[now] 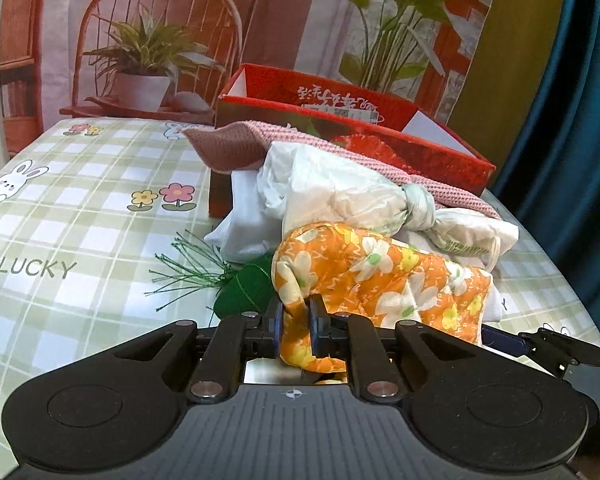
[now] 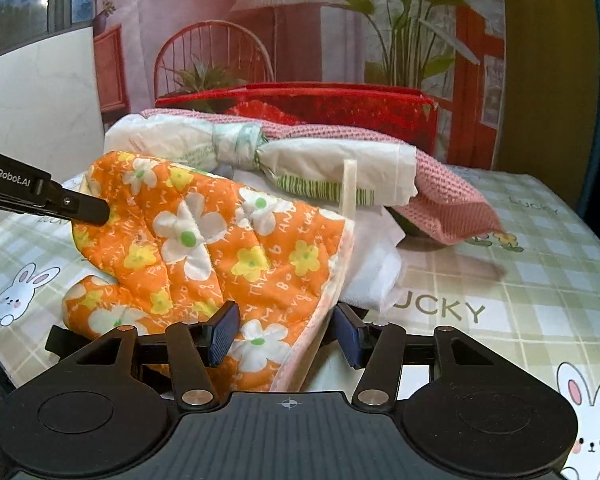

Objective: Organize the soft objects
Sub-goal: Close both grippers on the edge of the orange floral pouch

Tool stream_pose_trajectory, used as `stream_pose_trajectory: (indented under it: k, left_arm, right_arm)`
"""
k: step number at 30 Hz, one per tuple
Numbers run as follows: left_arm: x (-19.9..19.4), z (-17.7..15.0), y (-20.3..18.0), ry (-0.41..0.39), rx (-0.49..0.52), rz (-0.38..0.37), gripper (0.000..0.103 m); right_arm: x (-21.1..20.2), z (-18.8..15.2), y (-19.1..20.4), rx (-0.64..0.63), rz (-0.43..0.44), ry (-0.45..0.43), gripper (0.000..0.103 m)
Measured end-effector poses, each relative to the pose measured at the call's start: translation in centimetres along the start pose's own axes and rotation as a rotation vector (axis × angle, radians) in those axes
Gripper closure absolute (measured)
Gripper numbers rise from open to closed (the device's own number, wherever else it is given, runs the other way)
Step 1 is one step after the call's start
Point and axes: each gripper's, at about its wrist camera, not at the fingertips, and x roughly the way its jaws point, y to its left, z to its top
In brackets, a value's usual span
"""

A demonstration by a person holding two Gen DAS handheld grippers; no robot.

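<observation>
Mitt (image 1: 380, 276): pinched at its thumb by left gripper (image 1: 295, 320); cuff edge is straddled by right gripper (image 2: 286, 336), fingers spread. Box (image 1: 380, 128) behind.

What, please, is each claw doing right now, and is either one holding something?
Left claw: closed on the orange oven mitt.
Right claw: open; the mitt's cuff lies between its pads, not pinched.

The mitt (image 2: 204, 240) was quilted cloth; the towel (image 2: 452, 196) a coarse pink knit; the box (image 1: 380, 136) glossy card; the tablecloth (image 1: 80, 220) smooth.
</observation>
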Motion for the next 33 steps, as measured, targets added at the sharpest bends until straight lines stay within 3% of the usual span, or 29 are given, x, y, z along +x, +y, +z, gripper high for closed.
stream_pose_trajectory:
  k: [33]
  left_arm:
    - [0.79, -0.91, -0.02, 0.043, 0.012, 0.031, 0.086]
  right_arm:
    - [-0.11, 0.26, -0.69, 0.031, 0.04, -0.017, 0.05]
